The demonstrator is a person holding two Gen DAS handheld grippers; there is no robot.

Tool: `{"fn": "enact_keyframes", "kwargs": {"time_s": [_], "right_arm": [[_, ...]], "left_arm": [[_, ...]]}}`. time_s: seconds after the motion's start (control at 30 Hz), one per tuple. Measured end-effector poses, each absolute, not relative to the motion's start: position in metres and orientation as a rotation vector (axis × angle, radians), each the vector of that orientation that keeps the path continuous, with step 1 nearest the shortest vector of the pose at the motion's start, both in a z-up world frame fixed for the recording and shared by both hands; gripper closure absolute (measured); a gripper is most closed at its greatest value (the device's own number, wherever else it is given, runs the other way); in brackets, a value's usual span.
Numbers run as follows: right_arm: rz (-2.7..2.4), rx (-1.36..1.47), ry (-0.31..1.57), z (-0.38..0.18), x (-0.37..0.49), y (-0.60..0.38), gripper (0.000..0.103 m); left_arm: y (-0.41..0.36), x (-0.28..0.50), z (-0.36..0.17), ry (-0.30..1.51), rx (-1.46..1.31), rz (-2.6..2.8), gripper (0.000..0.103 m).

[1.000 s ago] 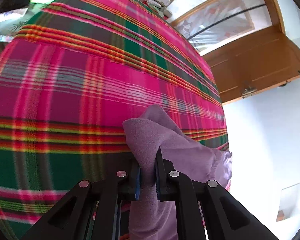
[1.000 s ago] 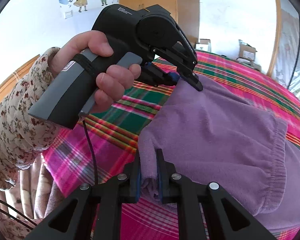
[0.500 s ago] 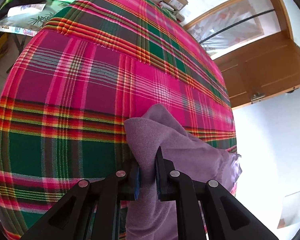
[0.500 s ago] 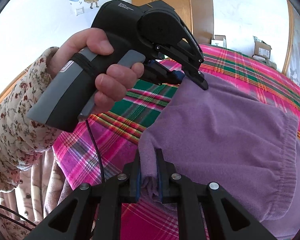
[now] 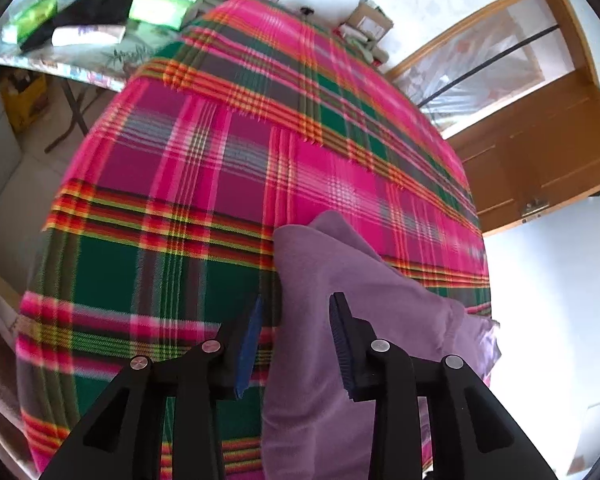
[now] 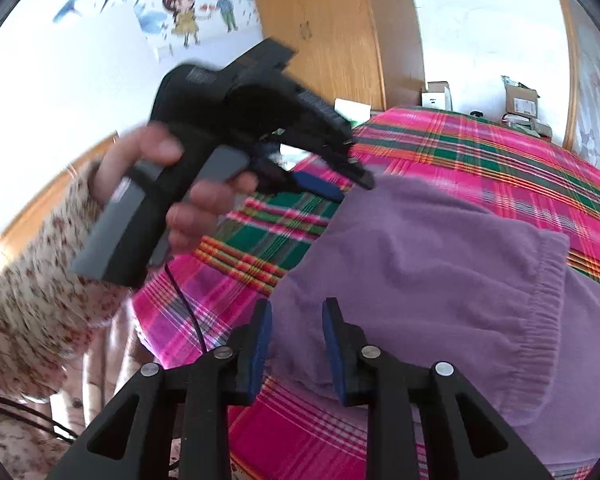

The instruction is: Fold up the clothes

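Note:
A purple fleece garment (image 5: 340, 280) lies folded on a pink and green plaid blanket (image 5: 204, 184). My left gripper (image 5: 298, 314) hovers over the garment's near corner. Its jaws are opening, the cloth lies below the gap, and neither pad presses on it. In the right wrist view the garment (image 6: 440, 264) shows an elastic hem at the right. My right gripper (image 6: 296, 316) is over its near left corner, jaws opening, with the cloth loose between the blue pads (image 6: 262, 332). The left gripper (image 6: 346, 186), held by a hand (image 6: 196, 208) in a floral sleeve, sits just above the garment's far corner.
A side table (image 5: 80, 56) with bags and boxes stands beyond the bed's far left corner. A wooden door (image 5: 548, 148) is at the right. Cardboard boxes (image 6: 520, 100) sit past the bed's far edge. A thin cable (image 6: 188, 312) hangs below the left gripper.
Both grippers were shut on corners of the purple garment and have let go, their jaws spreading apart. Both have drawn back and risen a little; the garment stays on the blanket.

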State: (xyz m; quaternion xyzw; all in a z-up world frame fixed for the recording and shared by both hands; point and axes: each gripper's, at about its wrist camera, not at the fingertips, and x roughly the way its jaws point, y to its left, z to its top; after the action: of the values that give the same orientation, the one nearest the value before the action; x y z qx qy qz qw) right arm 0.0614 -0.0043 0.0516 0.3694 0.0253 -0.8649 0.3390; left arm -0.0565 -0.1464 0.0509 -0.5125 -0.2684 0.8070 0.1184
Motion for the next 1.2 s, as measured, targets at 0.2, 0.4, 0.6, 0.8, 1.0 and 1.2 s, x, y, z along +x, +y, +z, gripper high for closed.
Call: {"fn": "enact_keyframes", "kwargs": {"time_s": [0.2, 0.4, 0.6, 0.8, 1.0, 1.2], "right_arm": [[-2.43, 0.946, -0.088, 0.064, 0.071, 0.069, 0.072], [-2.731, 1.059, -0.18, 0.06, 0.081, 0.153, 0.072], [-2.919, 1.208, -0.286, 0.044, 0.08, 0.226, 0.072], [-3.007, 1.304, -0.286, 0.03, 0.083, 0.27, 0.072], [-3.103, 1.335, -0.223, 0.032, 0.091, 0.31, 0.072], [-3.158, 1.331, -0.216, 0.031, 0.096, 0.345, 0.072]], "left_arm": [[-0.125, -0.029, 0.083, -0.705, -1.338, 2.466, 0.067], [-0.065, -0.025, 0.085, -0.536, -1.339, 2.374, 0.065], [0.005, -0.025, 0.082, -0.386, -1.339, 2.276, 0.065], [0.058, -0.016, 0.079, -0.245, -1.353, 2.19, 0.065], [0.101, -0.02, 0.061, -0.168, -1.414, 2.108, 0.065], [0.128, -0.023, 0.046, -0.135, -1.441, 2.068, 0.065]]}}
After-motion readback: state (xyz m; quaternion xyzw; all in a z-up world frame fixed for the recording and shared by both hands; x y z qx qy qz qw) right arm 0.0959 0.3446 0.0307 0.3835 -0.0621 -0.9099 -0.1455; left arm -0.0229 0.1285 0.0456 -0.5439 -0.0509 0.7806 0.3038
